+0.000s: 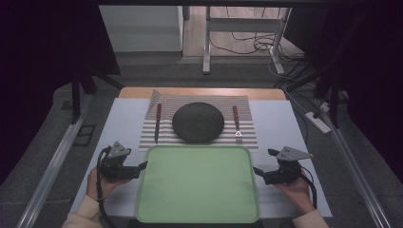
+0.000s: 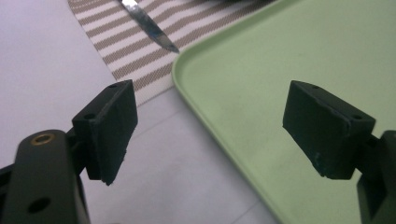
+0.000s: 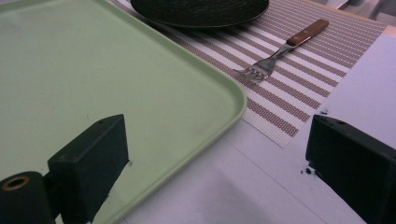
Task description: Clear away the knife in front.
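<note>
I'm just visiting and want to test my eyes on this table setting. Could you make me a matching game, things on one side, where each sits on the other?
Things:
1. knife
2. fork
3. dark plate
4. green tray

Places:
A. nearest the person, between the two tools
B. middle of the striped placemat
C. left of the plate
D. right of the plate

Pairs: 1-C, 2-D, 3-B, 4-A
</note>
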`<action>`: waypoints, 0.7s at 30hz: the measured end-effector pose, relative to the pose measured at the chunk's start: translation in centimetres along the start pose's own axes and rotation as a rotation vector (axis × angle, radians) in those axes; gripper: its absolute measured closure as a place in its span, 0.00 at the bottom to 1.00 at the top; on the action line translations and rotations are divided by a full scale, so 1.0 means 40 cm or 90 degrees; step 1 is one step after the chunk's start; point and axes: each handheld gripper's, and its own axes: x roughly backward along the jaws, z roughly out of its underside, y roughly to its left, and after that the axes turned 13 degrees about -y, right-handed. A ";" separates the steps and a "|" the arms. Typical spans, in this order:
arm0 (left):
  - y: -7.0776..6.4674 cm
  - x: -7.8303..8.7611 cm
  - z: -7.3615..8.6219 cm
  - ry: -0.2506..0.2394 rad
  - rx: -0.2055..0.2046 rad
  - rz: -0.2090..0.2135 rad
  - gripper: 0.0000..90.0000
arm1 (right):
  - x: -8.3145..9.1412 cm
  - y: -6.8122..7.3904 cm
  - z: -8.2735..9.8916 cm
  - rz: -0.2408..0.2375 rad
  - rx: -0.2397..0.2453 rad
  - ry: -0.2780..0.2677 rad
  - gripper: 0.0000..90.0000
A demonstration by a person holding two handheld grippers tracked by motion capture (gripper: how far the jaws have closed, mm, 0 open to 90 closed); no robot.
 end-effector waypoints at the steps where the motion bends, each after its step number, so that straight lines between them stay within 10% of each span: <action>1: 0.001 -0.004 -0.005 -0.001 -0.001 -0.001 0.21 | -0.001 0.000 0.001 -0.002 -0.002 0.000 0.07; 21: 0.030 -0.078 -0.093 -0.006 -0.013 0.001 0.22 | -0.001 0.002 0.004 -0.005 -0.006 0.006 0.07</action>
